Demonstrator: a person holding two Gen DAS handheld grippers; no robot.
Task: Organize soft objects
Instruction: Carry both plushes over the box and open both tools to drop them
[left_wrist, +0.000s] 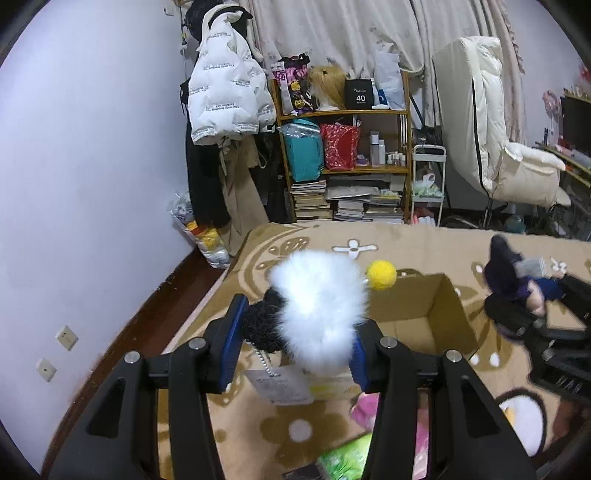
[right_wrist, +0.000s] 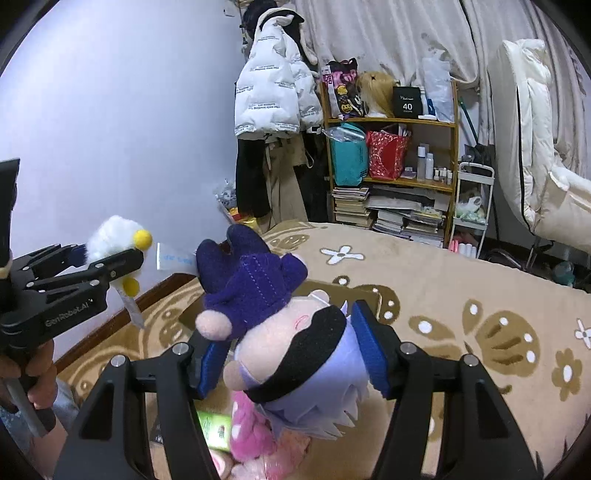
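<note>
The white fluffy toy, with its black curly part and yellow pompoms, is clenched between the blue pads of the left gripper. It hangs in the air just above the near-left edge of the open cardboard box. A paper tag dangles below it on a beaded chain.

The purple-hat plush doll is clenched in the right gripper, which grips its head. In the left wrist view, this doll is held to the right of the box, above the blanket.

Risks:
- Long fur compresses under the pads. The grip on the white fluffy toy may be on fur only, so the toy may slip out short of the box.
- The dangling tag may catch on the box rim and drag the toy off line.
- The doll is held by its head only. Its body may swing and strike the box wall.
- Both grippers are near the box. Simultaneous approach may cause a collision.

Counts:
- 2 grippers, both loaded.
- 2 held soft toys.
- 1 cardboard box; interior appears empty where visible.
- 2 yellow pompoms visible in the right wrist view.
- At least 1 pink plush and 1 green packet lie near the box on the near side.
</note>
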